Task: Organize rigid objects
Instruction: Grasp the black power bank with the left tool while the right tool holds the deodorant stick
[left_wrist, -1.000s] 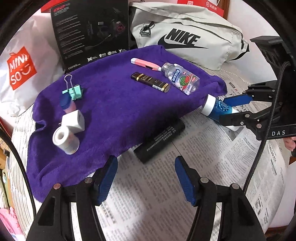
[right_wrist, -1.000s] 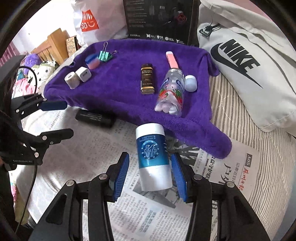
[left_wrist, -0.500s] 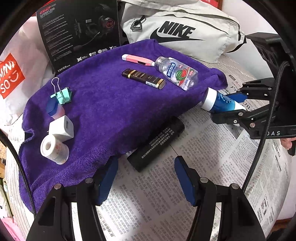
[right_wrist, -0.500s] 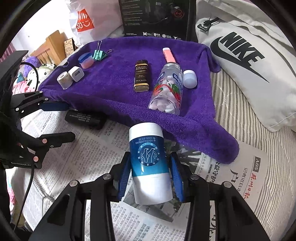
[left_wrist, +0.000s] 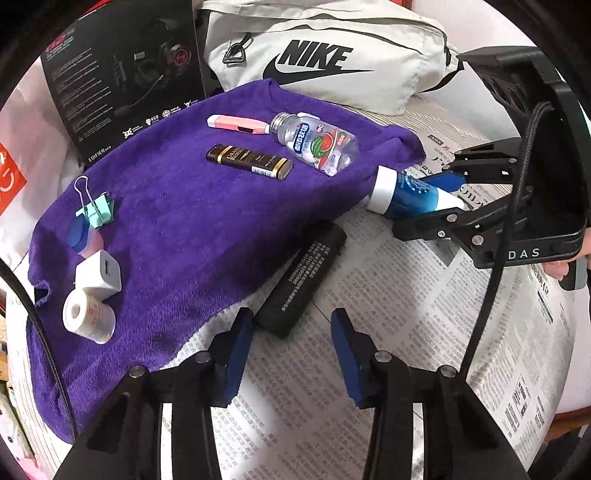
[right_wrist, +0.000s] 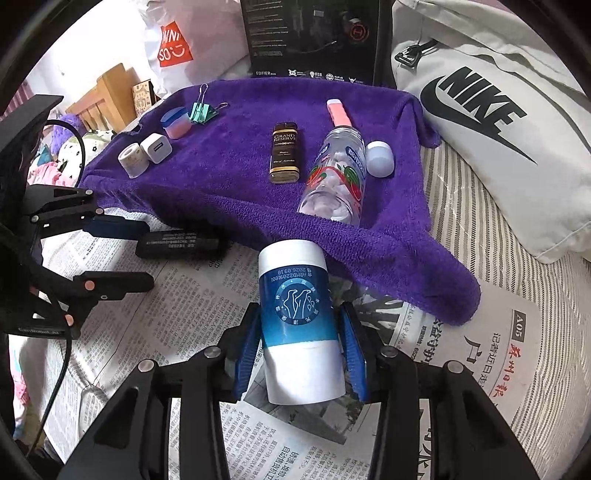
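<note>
A blue and white bottle (right_wrist: 299, 325) lies on newspaper at the near edge of the purple towel (right_wrist: 229, 192), and my right gripper (right_wrist: 301, 354) is shut on its lower half. The left wrist view shows the same bottle (left_wrist: 402, 192) lifted slightly at its capped end. A black cylinder (left_wrist: 303, 280) lies on the newspaper beside the towel. Its near end sits between the fingers of my left gripper (left_wrist: 291, 347), whose jaws are closing; the right pad stands apart from it.
On the towel lie a candy bottle (right_wrist: 332, 184), a brown lighter (right_wrist: 284, 158), a pink pen (right_wrist: 338, 110), a white cap (right_wrist: 380, 158), a charger cube (right_wrist: 157, 147), a tape roll (right_wrist: 131, 160), a binder clip (right_wrist: 201, 109). A Nike bag (right_wrist: 498, 129) and black box (right_wrist: 314, 37) stand behind.
My left gripper came forward to the black cylinder and its jaws narrowed around the near end. My right gripper closed onto the blue and white bottle.
</note>
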